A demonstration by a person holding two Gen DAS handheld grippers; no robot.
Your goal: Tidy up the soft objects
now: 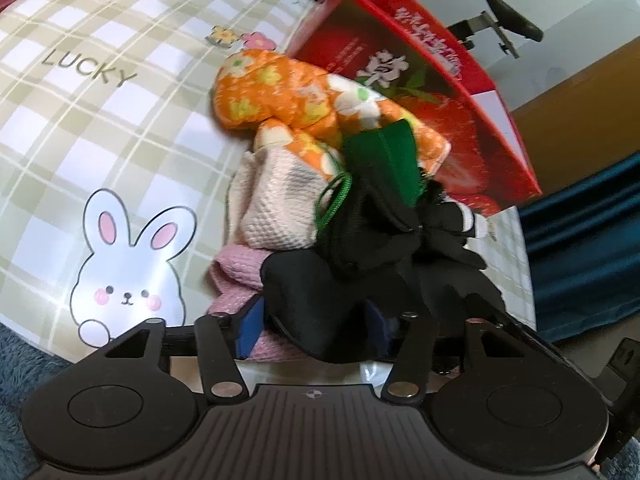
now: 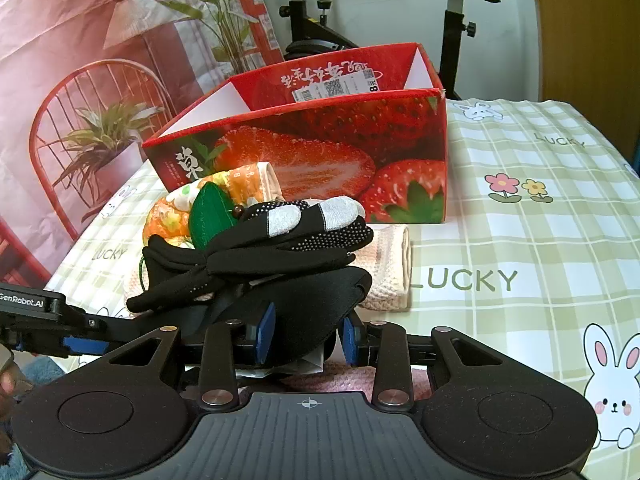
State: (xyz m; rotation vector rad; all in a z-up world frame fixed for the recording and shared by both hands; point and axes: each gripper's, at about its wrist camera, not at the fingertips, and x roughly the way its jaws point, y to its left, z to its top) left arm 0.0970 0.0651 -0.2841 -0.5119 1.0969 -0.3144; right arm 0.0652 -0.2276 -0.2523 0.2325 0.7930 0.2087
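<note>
Right wrist view: right gripper [image 2: 306, 338] tilts downward, jaws narrowed onto a black eye mask [image 2: 304, 300]; left gripper [image 1: 316, 326], likewise pitched down, straddles it half-open, contact unclear.

Checked tablecloth [image 2: 520, 216] printed with rabbits, flowers and LUCKY, exercise bike [image 2: 456, 12] behind the table, backdrop poster [image 2: 100, 80] showing a red chair and potted plants, teal curtain [image 1: 592, 248]
</note>
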